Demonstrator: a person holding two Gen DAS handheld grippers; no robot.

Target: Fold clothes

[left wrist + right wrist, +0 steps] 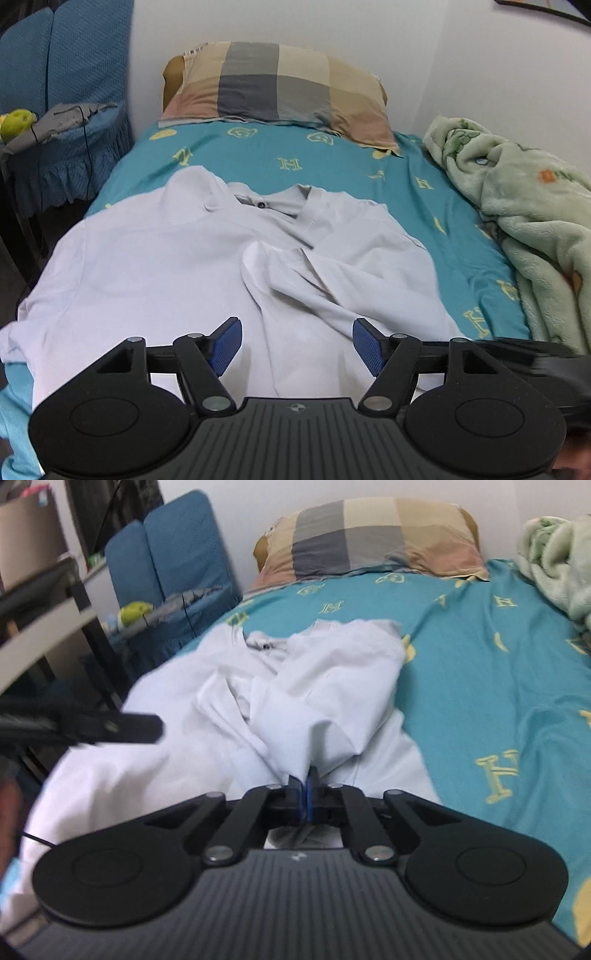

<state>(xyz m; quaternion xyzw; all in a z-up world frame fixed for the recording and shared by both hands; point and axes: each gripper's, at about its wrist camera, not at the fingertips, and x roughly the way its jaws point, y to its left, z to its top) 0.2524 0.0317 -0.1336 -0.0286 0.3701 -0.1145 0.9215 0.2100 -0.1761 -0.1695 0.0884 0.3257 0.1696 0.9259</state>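
A white collared shirt (155, 254) lies spread on the teal bed sheet (332, 166), collar toward the pillow, with one side bunched in folds toward the middle. My left gripper (297, 341) hovers over the shirt's near part, jaws open, blue pads (227, 341) apart with only flat cloth below them. In the right wrist view the same shirt (325, 686) rises in a ridge to my right gripper (306, 792), whose blue pads are shut on a pinch of the white fabric. The left gripper's black finger (122, 729) shows blurred at the left of that view.
A checked pillow (280, 85) lies at the head of the bed against the white wall. A green fleece blanket (528, 206) is heaped along the right side. A blue-covered chair (70, 110) with grey cloth and a yellow-green toy stands left of the bed. A dark shelf frame (85, 602) is further left.
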